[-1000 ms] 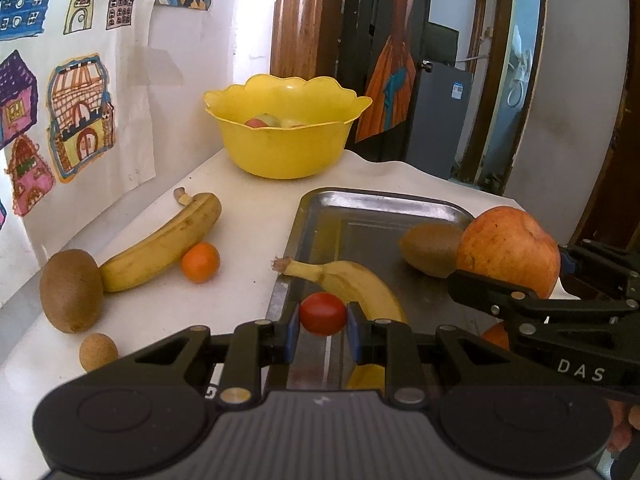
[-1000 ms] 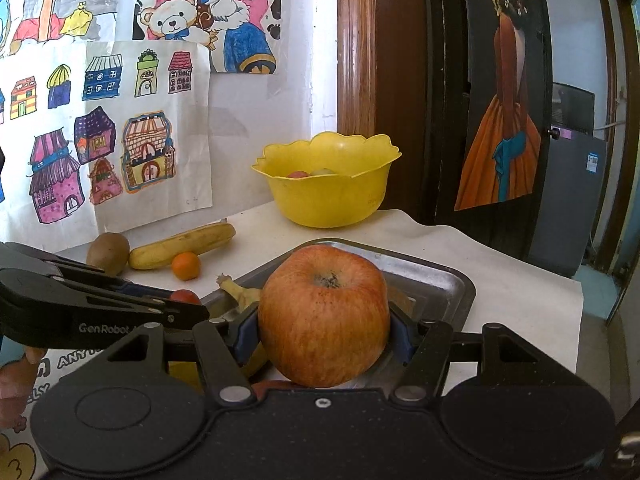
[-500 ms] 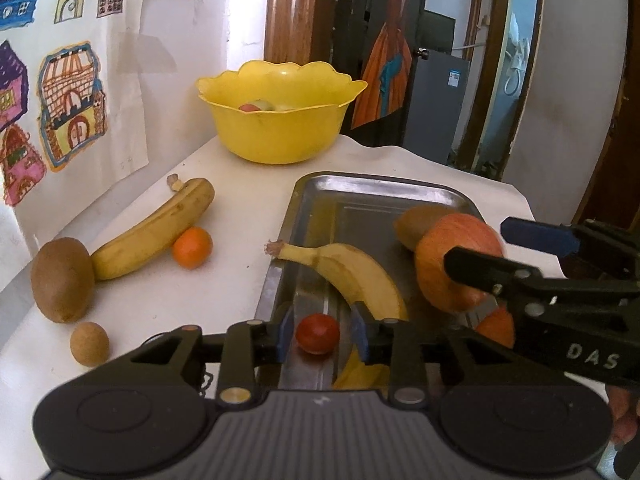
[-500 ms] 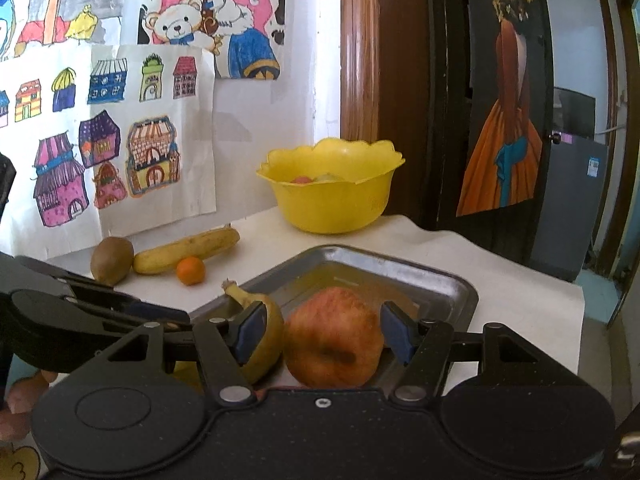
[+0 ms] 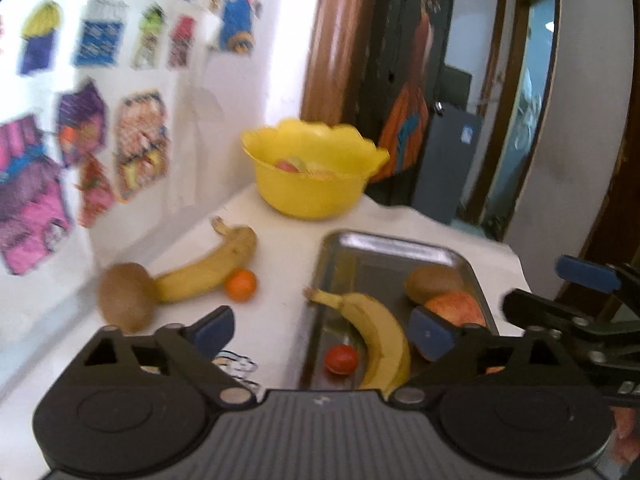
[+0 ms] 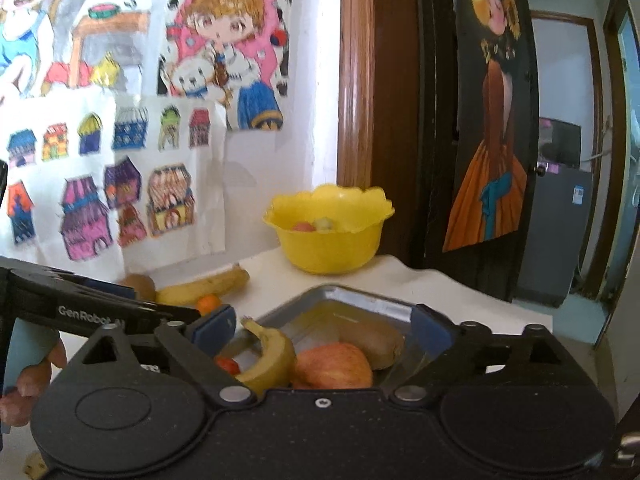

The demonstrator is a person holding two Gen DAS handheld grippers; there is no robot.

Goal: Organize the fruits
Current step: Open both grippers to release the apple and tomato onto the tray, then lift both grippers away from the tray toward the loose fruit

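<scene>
A metal tray holds a banana, a small red tomato, a kiwi and a red apple. My left gripper is open and empty, raised above the tray's near left edge. My right gripper is open and empty above the tray, with the apple, banana, kiwi and tomato below it. On the table to the left lie a second banana, a kiwi and a small orange.
A yellow bowl with fruit in it stands at the back of the white table. Drawings hang on the wall to the left. A doorway and a dark door lie behind on the right. The table edge runs along the right.
Both grippers have opened wide and lifted back. The tomato dropped from the left gripper and the apple from the right; both now lie in the tray.
</scene>
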